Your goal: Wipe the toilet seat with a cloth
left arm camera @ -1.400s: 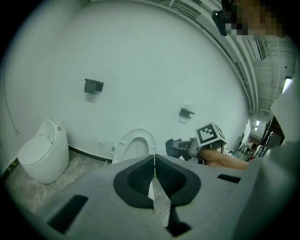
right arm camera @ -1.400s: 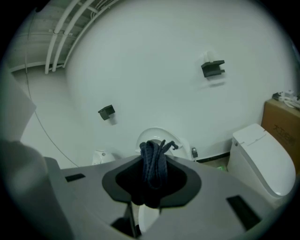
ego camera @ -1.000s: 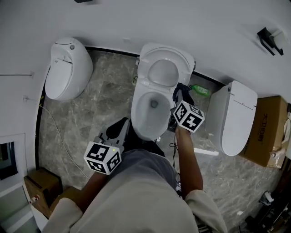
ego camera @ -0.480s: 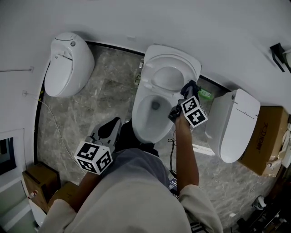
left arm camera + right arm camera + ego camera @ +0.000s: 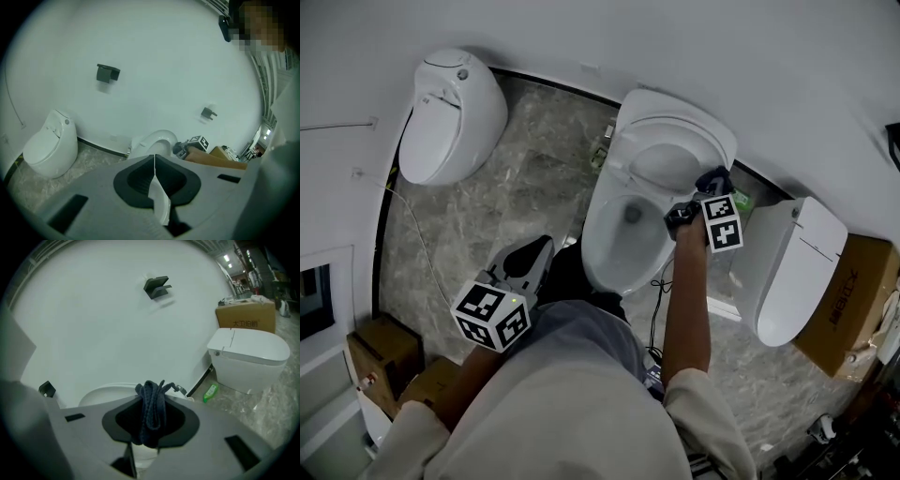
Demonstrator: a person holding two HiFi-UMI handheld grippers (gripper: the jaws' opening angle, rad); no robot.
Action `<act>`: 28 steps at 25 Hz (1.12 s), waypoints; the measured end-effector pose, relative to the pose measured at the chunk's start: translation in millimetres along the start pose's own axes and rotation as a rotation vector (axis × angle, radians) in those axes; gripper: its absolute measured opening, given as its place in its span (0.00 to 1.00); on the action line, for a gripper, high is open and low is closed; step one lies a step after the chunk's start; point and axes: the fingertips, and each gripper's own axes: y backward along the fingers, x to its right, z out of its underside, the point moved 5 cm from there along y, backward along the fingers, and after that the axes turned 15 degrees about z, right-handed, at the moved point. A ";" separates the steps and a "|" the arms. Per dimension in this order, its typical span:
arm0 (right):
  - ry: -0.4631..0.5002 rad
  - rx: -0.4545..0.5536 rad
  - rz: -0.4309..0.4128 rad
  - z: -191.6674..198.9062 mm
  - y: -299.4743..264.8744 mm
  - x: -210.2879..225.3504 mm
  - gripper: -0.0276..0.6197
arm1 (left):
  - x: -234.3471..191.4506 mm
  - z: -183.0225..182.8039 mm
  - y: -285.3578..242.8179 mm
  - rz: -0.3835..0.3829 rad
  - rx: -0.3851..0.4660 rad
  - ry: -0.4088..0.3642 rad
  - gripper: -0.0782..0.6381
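Note:
The white toilet (image 5: 619, 267) stands in the middle of the head view with its lid (image 5: 670, 131) raised against the wall. My right gripper (image 5: 705, 189) hovers at the right rear of the seat rim, shut on a bunched dark blue cloth (image 5: 715, 174). In the right gripper view the cloth (image 5: 151, 411) fills the space between the jaws of the right gripper (image 5: 151, 399) and hangs over their tips. My left gripper (image 5: 534, 258) is low at the bowl's front left, shut with nothing in it. In the left gripper view, the left gripper (image 5: 154, 159) points toward the toilet (image 5: 157, 140).
A second toilet (image 5: 450, 108) stands at the left and a third, lid down, (image 5: 787, 258) at the right. A green bottle (image 5: 211, 392) lies on the marble floor between the toilets. Cardboard boxes sit at the right (image 5: 848, 286) and lower left (image 5: 384, 370). A cable (image 5: 422, 253) runs along the floor.
My right gripper has rolled and carried the cloth along the seat's right side toward the raised lid. The left gripper has shifted a little by the bowl's front, still shut.

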 end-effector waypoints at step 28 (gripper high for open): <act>0.258 0.114 -0.153 11.2 27.7 -77.4 0.16 | -18.2 -1.1 -3.1 0.021 0.020 0.071 0.12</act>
